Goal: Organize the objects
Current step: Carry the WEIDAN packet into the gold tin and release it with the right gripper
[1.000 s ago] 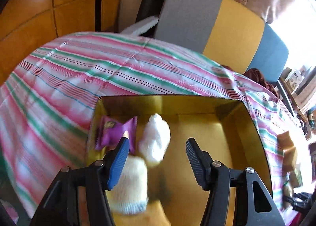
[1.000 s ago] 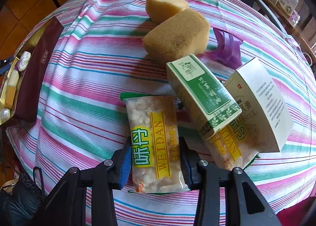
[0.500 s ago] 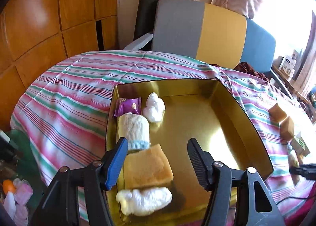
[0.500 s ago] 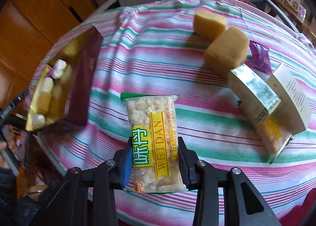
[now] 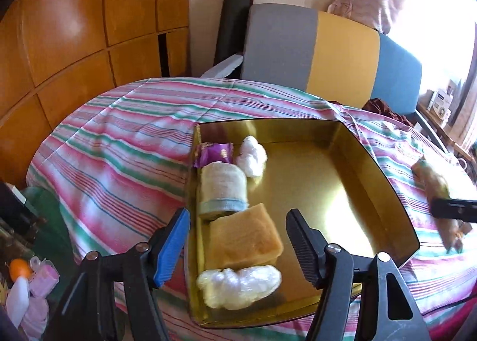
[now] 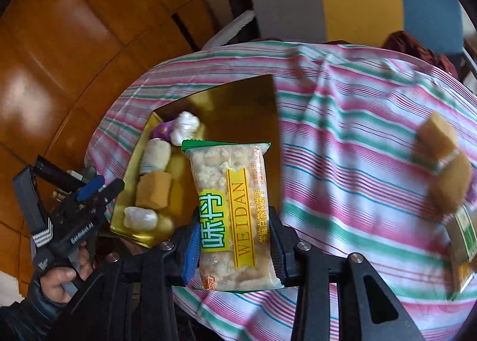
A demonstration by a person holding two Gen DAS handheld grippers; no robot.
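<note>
A gold tray point(image 5: 328, 192) sits on the striped tablecloth point(image 5: 119, 147). Along its left side lie a purple packet point(image 5: 213, 153), a white wad point(image 5: 252, 156), a rolled cloth point(image 5: 222, 189), a yellow sponge point(image 5: 243, 236) and a wrapped white lump point(image 5: 238, 283). My left gripper point(image 5: 237, 215) hovers above the tray's near left corner, its jaws opening with nothing gripped. My right gripper point(image 6: 234, 218) is shut on a clear snack packet point(image 6: 232, 198) with a yellow label, held in the air over the tray's point(image 6: 238, 102) near right edge. The left gripper point(image 6: 98, 186) shows at the left in a gloved hand.
Two loose sponges point(image 6: 438, 138) point(image 6: 453, 189) and a green box point(image 6: 465, 230) lie on the cloth to the right. A grey, yellow and blue chair point(image 5: 298, 49) stands behind the table, with wooden panels point(image 5: 74, 28) at the left. Floor clutter point(image 5: 29, 281) sits below the table's left edge.
The right gripper lifted the snack packet off the cloth and carried it left toward the tray. The left gripper pulled back from the tray, so more of the tray shows, and its jaws widened.
</note>
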